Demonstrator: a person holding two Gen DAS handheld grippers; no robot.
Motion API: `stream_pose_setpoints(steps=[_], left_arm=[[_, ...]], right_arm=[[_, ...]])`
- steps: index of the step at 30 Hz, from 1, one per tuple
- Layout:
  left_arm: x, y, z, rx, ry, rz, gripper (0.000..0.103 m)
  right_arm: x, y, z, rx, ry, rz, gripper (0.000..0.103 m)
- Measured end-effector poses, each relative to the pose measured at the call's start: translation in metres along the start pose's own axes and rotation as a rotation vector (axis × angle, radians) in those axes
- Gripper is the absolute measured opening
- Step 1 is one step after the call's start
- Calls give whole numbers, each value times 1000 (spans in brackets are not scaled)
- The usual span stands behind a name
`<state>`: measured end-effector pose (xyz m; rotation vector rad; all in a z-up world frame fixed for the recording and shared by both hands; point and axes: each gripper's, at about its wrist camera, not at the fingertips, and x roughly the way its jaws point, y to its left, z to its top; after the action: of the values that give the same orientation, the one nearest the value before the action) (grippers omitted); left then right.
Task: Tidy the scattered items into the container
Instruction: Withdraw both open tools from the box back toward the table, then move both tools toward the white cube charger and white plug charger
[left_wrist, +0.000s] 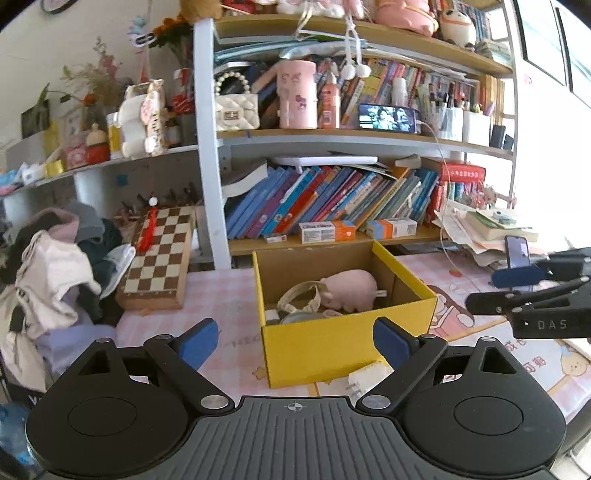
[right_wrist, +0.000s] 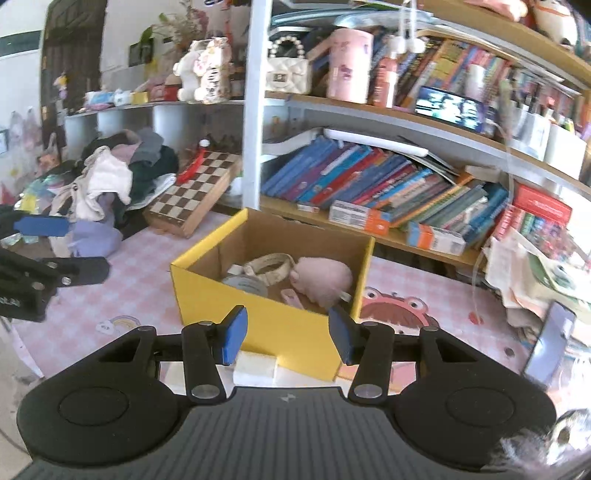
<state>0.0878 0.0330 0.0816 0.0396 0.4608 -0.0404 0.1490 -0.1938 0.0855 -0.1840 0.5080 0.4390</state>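
On the pink checked tablecloth (left_wrist: 229, 291) a yellow box (left_wrist: 325, 343) is being kept open-topped, already holding a pink plush pig (left_wrist: 351, 288), a cream strap (left_wrist: 299, 295) and a grey round thing. Outside the box, touching or just beside its near wall, a small white block (right_wrist: 255, 365) is being left on the cloth; its prongs suggest a plug or charger, though that cannot be told for sure. Its long axis is lying roughly along the box wall. The right gripper (right_wrist: 284, 338) is being held open and empty just above it, the block sitting low between the fingers and slightly toward the left one. The left gripper (left_wrist: 295, 343), also open and empty, is being held with the block off to its right, so the right hand is judged nearer.
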Motion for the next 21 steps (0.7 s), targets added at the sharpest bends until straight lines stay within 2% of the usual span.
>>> stream_pose_setpoints(steps=[4, 8, 17, 20, 21], left_arm=[[-4, 0, -13, -22, 5, 19, 93], [-5, -5, -28, -28, 35, 17, 94], [-7, -19, -62, -24, 108, 6, 97], [-6, -24, -72, -13, 134, 5, 97], [-4, -26, -75, -5, 144, 7, 97]], right_arm=[[-8, -1, -18, 58, 2, -62, 48], [-11, 4, -39, 41, 32, -97, 48], [-11, 21, -82, 38, 122, -92, 50], [-10, 28, -90, 36, 125, -99, 54], [-10, 31, -93, 36, 124, -104, 59]])
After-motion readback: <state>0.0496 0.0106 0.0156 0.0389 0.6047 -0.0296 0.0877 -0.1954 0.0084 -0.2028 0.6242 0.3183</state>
